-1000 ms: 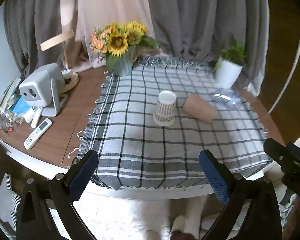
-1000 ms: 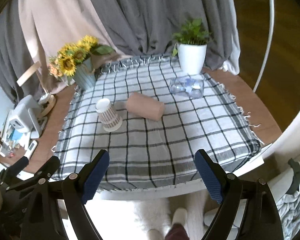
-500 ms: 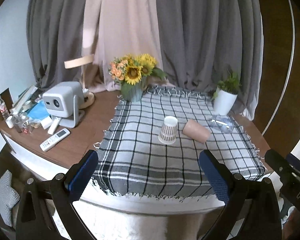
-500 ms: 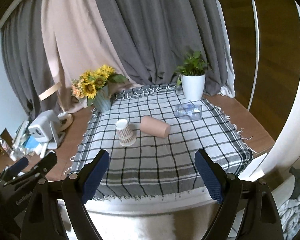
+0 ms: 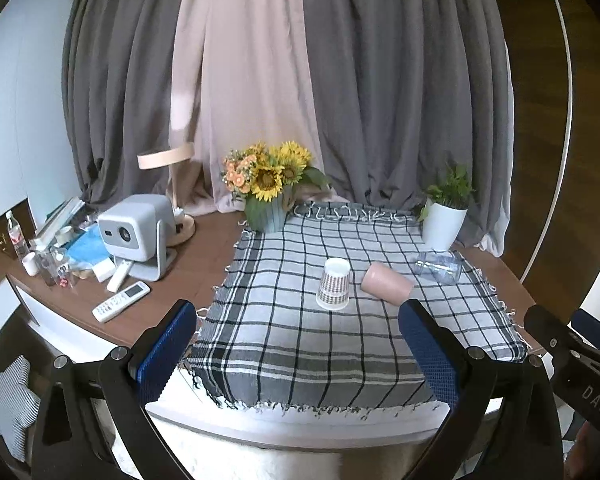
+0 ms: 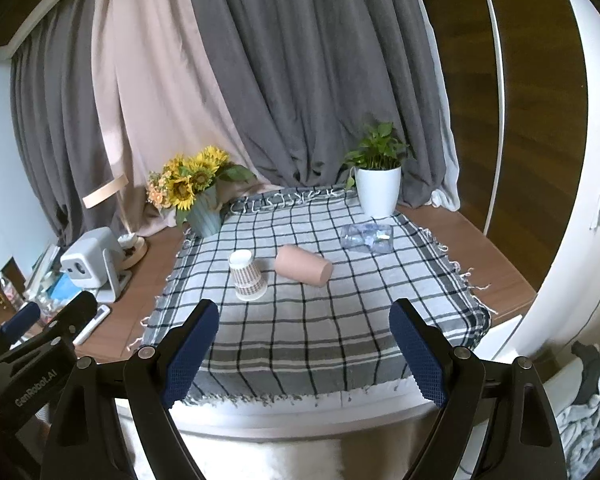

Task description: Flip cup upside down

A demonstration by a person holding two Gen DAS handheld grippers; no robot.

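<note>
The left gripper (image 5: 298, 356) hangs in front of the near edge of the table with its blue-padded fingers spread wide and nothing between them; the right gripper (image 6: 304, 354) is held the same way, jaws apart and empty, just to its right. Both are well back from the checked cloth (image 5: 300, 344) that covers the middle of the wooden table (image 5: 188, 280). On the cloth, near its centre, a patterned paper cup (image 5: 333, 284) stands upside down, its wide rim flat on the fabric and its white base on top. Just beside it, to the right, a pink cup (image 5: 386, 288) lies on its side, and farther right a clear plastic cup (image 5: 438, 267) lies on its side too. At the far edge stand a vase of sunflowers (image 5: 270, 192) and a potted plant (image 5: 444, 210). Left of the cloth sit a small projector (image 5: 134, 234) and a white remote (image 5: 120, 307).
</note>
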